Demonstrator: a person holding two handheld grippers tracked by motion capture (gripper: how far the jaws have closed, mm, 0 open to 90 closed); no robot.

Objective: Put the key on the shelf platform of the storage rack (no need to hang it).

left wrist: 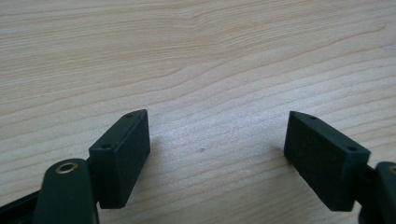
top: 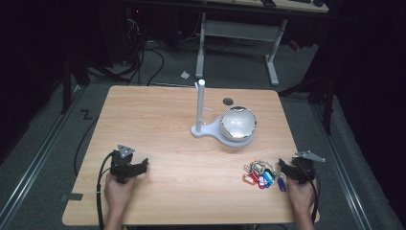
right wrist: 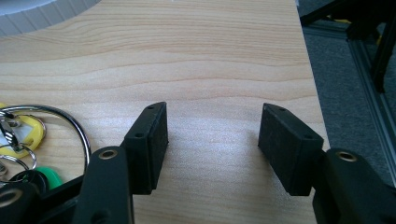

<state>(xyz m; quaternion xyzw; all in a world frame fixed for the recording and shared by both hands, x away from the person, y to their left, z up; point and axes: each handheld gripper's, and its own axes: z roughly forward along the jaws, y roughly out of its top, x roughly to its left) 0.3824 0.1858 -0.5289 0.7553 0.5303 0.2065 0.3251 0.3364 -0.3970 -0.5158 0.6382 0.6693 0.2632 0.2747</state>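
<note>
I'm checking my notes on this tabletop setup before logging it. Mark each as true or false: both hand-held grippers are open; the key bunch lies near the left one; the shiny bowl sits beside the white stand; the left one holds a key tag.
1. Both hand-held grippers are open. True: the left hand-held gripper and right hand-held gripper have jaws apart.
2. The key bunch lies near the left one. False: it lies by the right one.
3. The shiny bowl sits beside the white stand. True.
4. The left one holds a key tag. False: nothing is between its jaws.
</note>
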